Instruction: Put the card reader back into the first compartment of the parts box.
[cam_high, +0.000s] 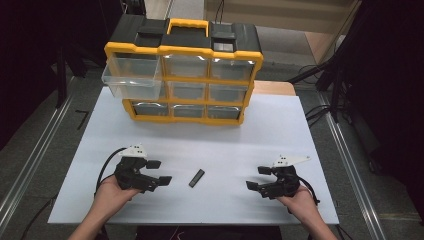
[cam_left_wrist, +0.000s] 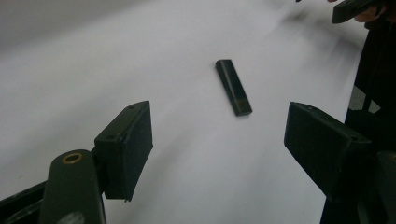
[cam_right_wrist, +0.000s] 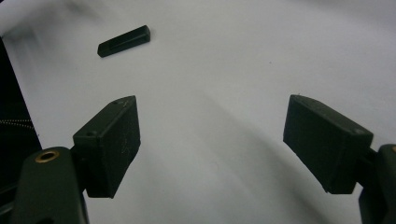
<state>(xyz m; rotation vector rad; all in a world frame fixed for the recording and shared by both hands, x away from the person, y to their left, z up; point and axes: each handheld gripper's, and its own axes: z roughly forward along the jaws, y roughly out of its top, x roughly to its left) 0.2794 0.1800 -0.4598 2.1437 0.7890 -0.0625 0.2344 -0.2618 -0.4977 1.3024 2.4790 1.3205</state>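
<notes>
A small black bar (cam_high: 196, 178) lies flat on the white table (cam_high: 200, 145), between the two grippers. My left gripper (cam_high: 159, 172) rests to its left, open, jaws pointing right toward it. My right gripper (cam_high: 258, 178) rests to its right, open, jaws pointing left. In the left gripper view the black bar (cam_left_wrist: 233, 87) lies ahead of the spread jaws, and nothing is between them (cam_left_wrist: 217, 149). In the right gripper view the bar (cam_right_wrist: 124, 41) lies far off at the upper left, beyond the open jaws (cam_right_wrist: 210, 142).
A yellow and black drawer organizer (cam_high: 184, 70) stands at the table's far side. Its top left clear drawer (cam_high: 131, 76) is pulled out. Metal rails run along both sides of the table.
</notes>
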